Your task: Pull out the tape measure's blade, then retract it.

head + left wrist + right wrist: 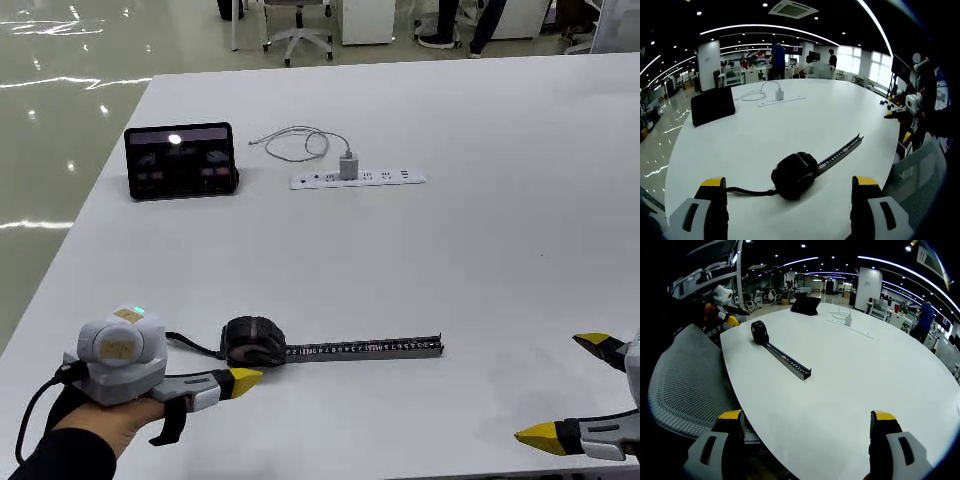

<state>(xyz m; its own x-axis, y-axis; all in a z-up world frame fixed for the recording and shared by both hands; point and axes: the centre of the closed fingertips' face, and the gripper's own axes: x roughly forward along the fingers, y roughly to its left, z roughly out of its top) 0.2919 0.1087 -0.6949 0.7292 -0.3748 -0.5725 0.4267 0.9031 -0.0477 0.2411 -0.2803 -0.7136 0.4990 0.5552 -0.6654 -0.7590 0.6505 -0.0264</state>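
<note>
Lying near the near-left corner of the white worktop (pixel 400 250), the tape measure (pixel 253 341) is seen with its blade (pixel 365 348) drawn out along the near edge. The left tool (pixel 790 182) is held wide just beside its case, and the right tool (pixel 565 388) is held wide at the near-right corner. Glossy floor (pixel 60 90) is seen beyond the far-left edge.

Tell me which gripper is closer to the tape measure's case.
The left gripper, its open jaws right by the case; the right gripper sits open beyond the extended blade's far end.

L claw (pixel 790 181), R claw (pixel 807 415): jaws spread.
</note>
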